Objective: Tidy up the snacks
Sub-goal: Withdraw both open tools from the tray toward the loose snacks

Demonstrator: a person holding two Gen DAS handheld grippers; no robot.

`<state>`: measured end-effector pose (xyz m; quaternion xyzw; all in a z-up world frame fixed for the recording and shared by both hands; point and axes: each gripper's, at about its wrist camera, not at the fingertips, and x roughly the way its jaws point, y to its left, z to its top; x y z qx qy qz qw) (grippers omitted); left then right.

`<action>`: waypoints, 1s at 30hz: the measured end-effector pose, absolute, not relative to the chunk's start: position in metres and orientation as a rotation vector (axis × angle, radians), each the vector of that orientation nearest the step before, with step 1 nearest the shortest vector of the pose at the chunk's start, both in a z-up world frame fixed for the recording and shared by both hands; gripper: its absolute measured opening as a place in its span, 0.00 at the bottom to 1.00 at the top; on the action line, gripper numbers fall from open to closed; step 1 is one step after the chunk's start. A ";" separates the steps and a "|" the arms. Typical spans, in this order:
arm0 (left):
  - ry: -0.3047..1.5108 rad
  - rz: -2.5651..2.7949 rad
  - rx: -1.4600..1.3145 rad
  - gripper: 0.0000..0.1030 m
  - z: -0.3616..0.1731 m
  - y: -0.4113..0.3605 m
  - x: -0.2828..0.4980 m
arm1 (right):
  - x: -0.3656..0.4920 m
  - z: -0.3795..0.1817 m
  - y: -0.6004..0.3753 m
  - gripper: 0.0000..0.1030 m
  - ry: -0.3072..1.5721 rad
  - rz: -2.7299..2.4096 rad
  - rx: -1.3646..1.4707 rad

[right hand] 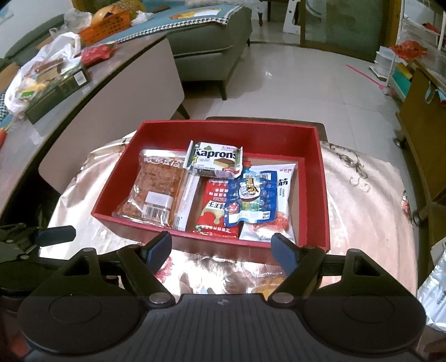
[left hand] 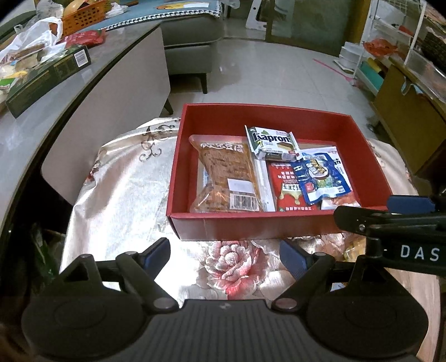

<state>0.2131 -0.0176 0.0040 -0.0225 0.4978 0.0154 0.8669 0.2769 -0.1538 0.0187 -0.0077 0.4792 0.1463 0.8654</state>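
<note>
At the far left a long grey table [left hand: 92, 83] carries a dark green box [left hand: 47, 78], white plastic bags [left hand: 33, 39], a red packet [left hand: 86, 37] and an orange basket [left hand: 83, 15], with a grey sofa [left hand: 192, 47] beyond it. Nearer, a floral satin cloth [left hand: 125, 181] covers a small table, and on it sits the red box [left hand: 251, 117], open at the top. Inside, along the left wall, lies a clear orange-brown snack bag [left hand: 225, 175] with a barcode label; right of it a white strip of packaging [left hand: 263, 181], then a red packet with white lettering [left hand: 287, 186]. Leaning over the top of these is a green and white Kaprons wafer pack [left hand: 271, 142], and a blue pouch [left hand: 323, 178] overlaps the red packet and a white packet [right hand: 281, 181] at the right. The left gripper [left hand: 225, 254] hovers over the cloth just before the box's near wall, its blue-tipped fingers spread apart with nothing between them. The right gripper [right hand: 221, 247] hangs over the same near wall, likewise spread and empty; no pad touches the box or any packet. At the far right stand a wooden cabinet [left hand: 404, 117] and a white wire rack [left hand: 390, 41].
</note>
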 end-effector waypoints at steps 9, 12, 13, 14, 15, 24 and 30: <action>1.059 0.032 -0.028 0.78 0.000 -0.019 0.200 | 0.267 0.013 -0.150 0.82 1.022 0.318 -0.042; 1.064 0.028 -0.030 0.78 -0.001 -0.018 0.192 | 0.263 0.011 -0.148 0.82 1.030 0.326 -0.049; 1.066 0.027 -0.028 0.78 -0.002 -0.018 0.190 | 0.262 0.010 -0.148 0.83 1.033 0.328 -0.052; 1.070 0.025 -0.026 0.78 -0.003 -0.019 0.187 | 0.260 0.009 -0.147 0.83 1.037 0.331 -0.056; 1.074 0.024 -0.023 0.78 -0.004 -0.019 0.184 | 0.258 0.008 -0.146 0.83 1.041 0.334 -0.062; 1.119 0.030 -0.001 0.78 -0.019 -0.019 0.155 | 0.234 -0.011 -0.131 0.83 1.086 0.375 -0.142; 1.162 0.057 -0.045 0.78 -0.025 -0.007 0.134 | 0.219 -0.022 -0.121 0.83 1.112 0.403 -0.185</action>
